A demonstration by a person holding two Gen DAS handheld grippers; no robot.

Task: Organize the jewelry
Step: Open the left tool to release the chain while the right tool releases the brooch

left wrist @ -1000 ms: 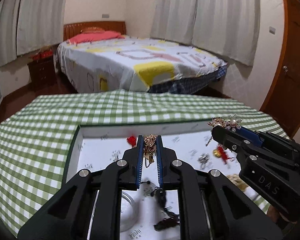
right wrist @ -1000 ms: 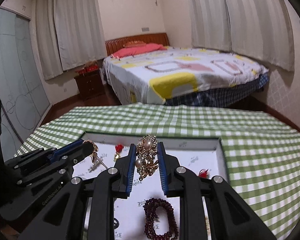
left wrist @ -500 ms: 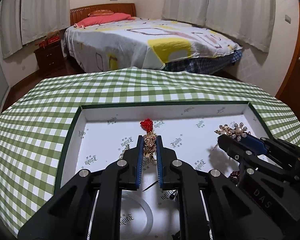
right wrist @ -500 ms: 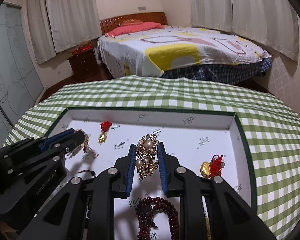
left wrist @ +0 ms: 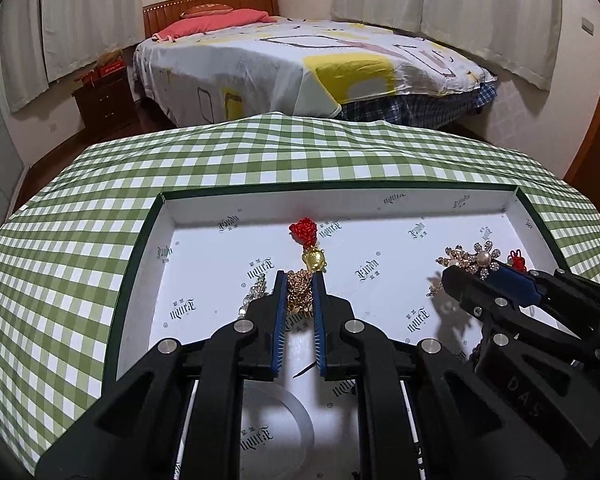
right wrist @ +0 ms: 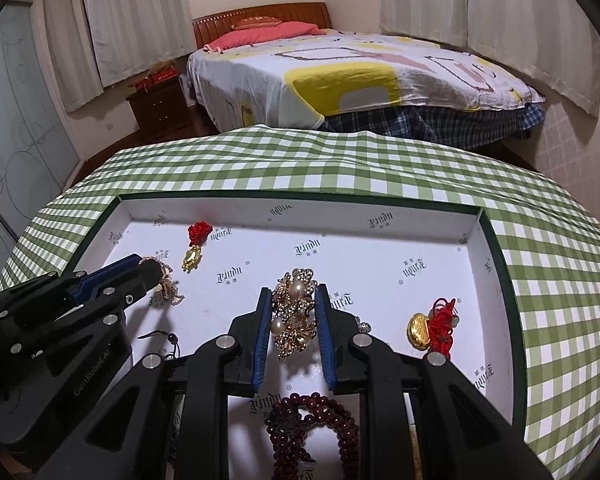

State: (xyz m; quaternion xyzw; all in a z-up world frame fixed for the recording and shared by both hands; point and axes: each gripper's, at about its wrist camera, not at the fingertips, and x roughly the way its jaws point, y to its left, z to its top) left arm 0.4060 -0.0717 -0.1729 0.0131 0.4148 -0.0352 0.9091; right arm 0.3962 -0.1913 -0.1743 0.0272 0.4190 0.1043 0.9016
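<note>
With the left gripper (left wrist: 299,296) clenched on a gold chain piece (left wrist: 299,294) and the right gripper (right wrist: 291,318) on a pearl brooch (right wrist: 294,312), both low over the white-lined tray (right wrist: 380,216), perhaps touching, release gently, apart from the charm (left wrist: 314,258) at twelve o'clock.

Each wrist camera looks forward and downward along its own black fingers, close above the shallow white-lined, dark-rimmed cardboard tray (left wrist: 140,264) (right wrist: 500,256). Both views share the tray, the green-and-white checked tablecloth (left wrist: 300,152) (right wrist: 340,168) and the patterned bed (left wrist: 300,60) (right wrist: 340,68) beyond.
</note>
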